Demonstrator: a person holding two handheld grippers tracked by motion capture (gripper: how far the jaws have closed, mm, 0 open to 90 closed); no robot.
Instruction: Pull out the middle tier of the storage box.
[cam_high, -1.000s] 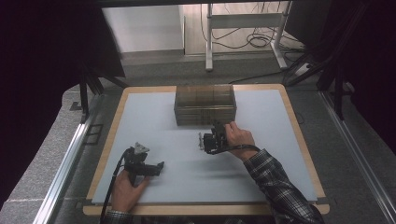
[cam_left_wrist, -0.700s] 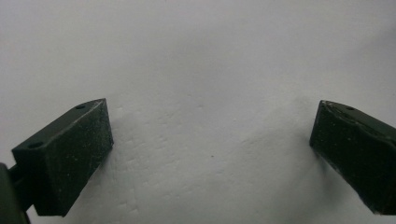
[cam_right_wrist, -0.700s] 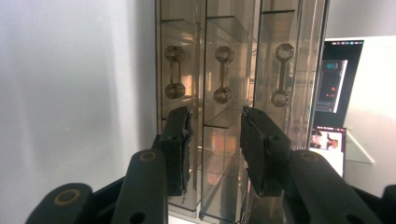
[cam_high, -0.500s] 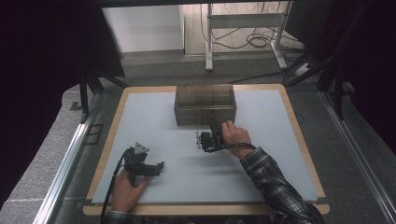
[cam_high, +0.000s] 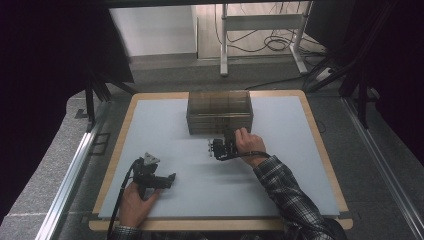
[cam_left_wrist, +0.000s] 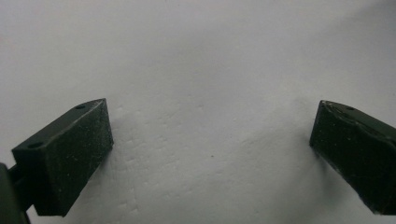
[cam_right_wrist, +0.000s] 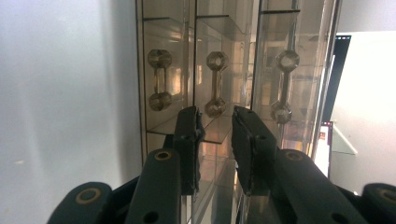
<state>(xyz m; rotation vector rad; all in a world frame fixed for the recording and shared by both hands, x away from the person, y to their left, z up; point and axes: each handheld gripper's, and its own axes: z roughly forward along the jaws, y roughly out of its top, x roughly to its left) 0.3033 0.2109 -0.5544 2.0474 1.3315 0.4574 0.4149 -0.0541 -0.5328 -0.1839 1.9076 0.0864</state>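
Note:
A smoked clear drawer cabinet (cam_high: 219, 112) stands at the back middle of the mat. Its front (cam_right_wrist: 163, 56) carries three dumbbell-shaped handles. My right gripper (cam_high: 230, 136) lies rolled on its side and points at that front. In the right gripper view its jaws (cam_right_wrist: 216, 119) have just been closing. They stand narrow, with the lower knob of the middle handle (cam_right_wrist: 216, 84) in the gap at their tips, and the pads do not visibly press on it. Near the front left, my left gripper (cam_high: 171, 179) rests on the mat, its jaws (cam_left_wrist: 212, 135) wide open with only bare mat between them.
The pale blue mat (cam_high: 165, 130) covers a wood-edged table (cam_high: 115, 160). Beyond the far edge, cables and a metal stand (cam_high: 260, 30) sit on the floor. Dark drapes hang on both sides. A plaid sleeve (cam_high: 285, 195) crosses the front right of the mat.
The right hand has crept a little to the left along the cabinet front. The left hand and its gripper have stayed where they were.

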